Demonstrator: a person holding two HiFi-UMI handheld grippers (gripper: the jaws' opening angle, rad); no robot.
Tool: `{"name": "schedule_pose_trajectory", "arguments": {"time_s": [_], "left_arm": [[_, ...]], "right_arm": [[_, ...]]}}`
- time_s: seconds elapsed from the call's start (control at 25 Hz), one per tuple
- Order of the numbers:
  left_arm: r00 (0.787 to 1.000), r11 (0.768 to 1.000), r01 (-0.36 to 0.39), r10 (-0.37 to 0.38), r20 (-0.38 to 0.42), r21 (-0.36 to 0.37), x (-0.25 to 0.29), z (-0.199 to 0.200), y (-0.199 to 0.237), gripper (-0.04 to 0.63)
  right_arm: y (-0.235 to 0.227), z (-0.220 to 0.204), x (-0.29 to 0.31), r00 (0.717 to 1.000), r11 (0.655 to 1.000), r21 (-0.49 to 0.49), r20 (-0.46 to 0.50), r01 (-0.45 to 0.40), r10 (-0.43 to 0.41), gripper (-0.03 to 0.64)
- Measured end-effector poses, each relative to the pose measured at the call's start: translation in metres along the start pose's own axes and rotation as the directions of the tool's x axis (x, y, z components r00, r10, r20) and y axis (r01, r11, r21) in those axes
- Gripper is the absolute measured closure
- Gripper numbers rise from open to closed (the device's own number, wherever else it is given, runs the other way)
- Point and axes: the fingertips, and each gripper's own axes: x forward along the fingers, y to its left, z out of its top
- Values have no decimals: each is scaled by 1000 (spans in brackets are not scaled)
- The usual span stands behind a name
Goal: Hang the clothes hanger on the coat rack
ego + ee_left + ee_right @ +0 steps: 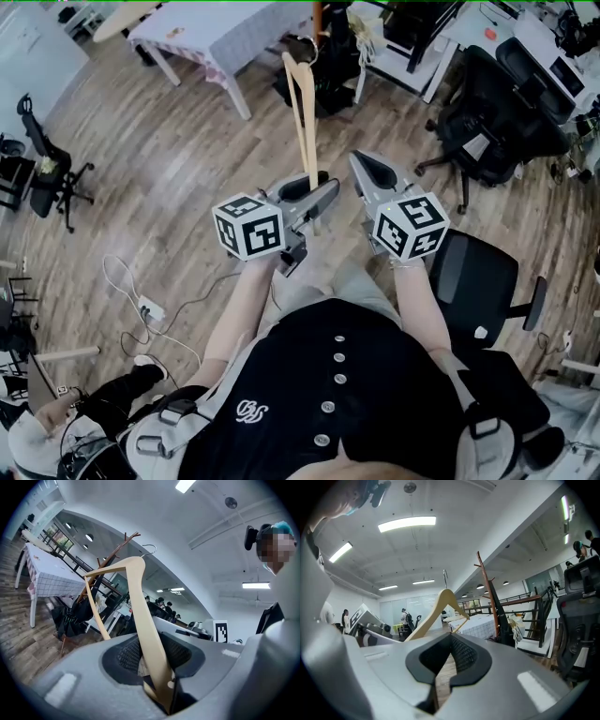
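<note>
- Beige wooden clothes hanger (305, 103) is sitting clamped in the left gripper (312, 190). In the head view it is sticking out from the jaws toward 12 o'clock, over the floor.
- In the left gripper view, the left gripper (152, 653) is pinching one arm of the hanger (140, 606) between its black pads. The hanger's shoulder is rising toward 12 o'clock and its lower bar is running off toward 10 o'clock.
- Thin silver metal hook (149, 549) is pointing up at the hanger's top. It is not touching the rack.
- Brown wooden coat rack (125, 540) with branching pegs is standing behind the hanger at 11 o'clock in the left gripper view, clearly apart from it, with dark clothes hanging low on it.
- In the head view the rack (317, 17) is showing at 12 o'clock, beyond the hanger's tip.
- Right gripper (367, 167) is hovering just beside the left one, at its 3 o'clock.
- In the right gripper view, the right gripper (449, 660) is holding nothing. Its jaws are standing a narrow slit apart, with floor planks showing through.
- The hanger (436, 611) is showing at 11 o'clock there, and the rack pole (487, 592) at 1 o'clock.
- White table with checked cloth (202, 33) is standing at 11 o'clock in the head view.
- Black office chair (478, 112) is sitting at 2 o'clock.
- Brown plank floor (169, 169) is lying under everything.
</note>
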Motion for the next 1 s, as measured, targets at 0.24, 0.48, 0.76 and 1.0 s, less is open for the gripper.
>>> {"name": "schedule_pose_trajectory", "arguments": {"time_s": [0.24, 0.48, 0.76, 1.0], "left_arm": [[1000, 1000, -18, 18, 6, -2, 16, 10, 28, 463], [999, 999, -40, 40, 6, 7, 52, 27, 66, 463], [998, 998, -63, 63, 27, -9, 98, 65, 108, 463], [995, 996, -84, 85, 53, -20, 136, 100, 146, 463]], "right_arm": [[-20, 6, 19, 1000, 1000, 19, 29, -2, 1, 617], [-61, 16, 57, 999, 999, 30, 39, -25, 24, 617], [-110, 43, 109, 997, 998, 17, 37, -66, 65, 617], [-150, 55, 149, 994, 994, 20, 24, -104, 103, 617]]}}
